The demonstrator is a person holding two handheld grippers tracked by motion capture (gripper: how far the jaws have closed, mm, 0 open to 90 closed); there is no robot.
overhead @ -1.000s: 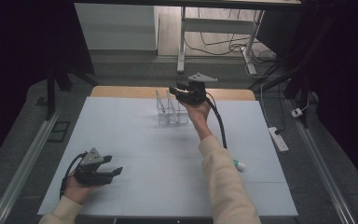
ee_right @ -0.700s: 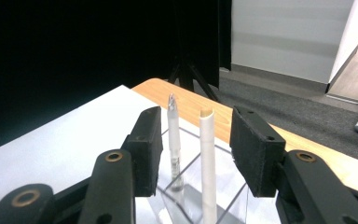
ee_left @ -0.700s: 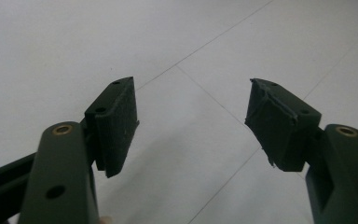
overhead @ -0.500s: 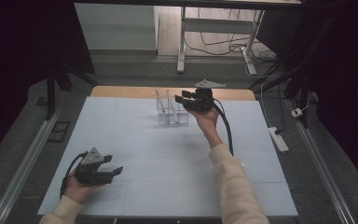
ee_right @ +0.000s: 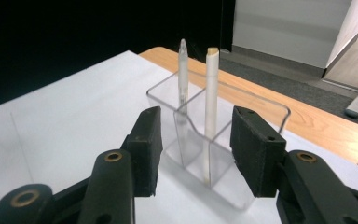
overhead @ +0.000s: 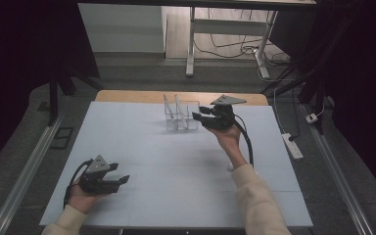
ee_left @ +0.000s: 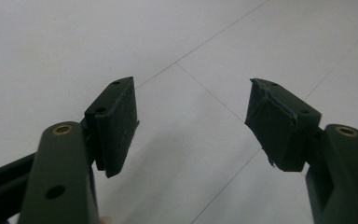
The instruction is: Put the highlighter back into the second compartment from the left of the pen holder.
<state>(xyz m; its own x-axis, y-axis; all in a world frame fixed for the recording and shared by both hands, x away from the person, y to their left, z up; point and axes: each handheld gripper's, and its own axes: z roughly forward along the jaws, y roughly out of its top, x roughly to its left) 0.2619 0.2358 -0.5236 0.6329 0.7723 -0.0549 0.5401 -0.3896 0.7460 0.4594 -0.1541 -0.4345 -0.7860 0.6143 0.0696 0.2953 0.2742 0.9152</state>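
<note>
Two pens (ee_right: 210, 112) stand nearly upright in the clear holder (overhead: 182, 116), long axes vertical, tips up. The right gripper (overhead: 201, 116) hovers just beside the holder, jaws parted, empty. The left gripper (overhead: 120, 181), well away from the holder, is released.

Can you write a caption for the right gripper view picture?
Open right gripper aimed at two pens standing in a clear holder.

Bright, evenly lit white tabletop (overhead: 176, 161); dark, murky surroundings.

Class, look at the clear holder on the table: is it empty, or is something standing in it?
Not empty. The clear holder has two pale pen-like sticks standing upright in separate compartments, tips rising above its rim, in the right gripper view.
</note>
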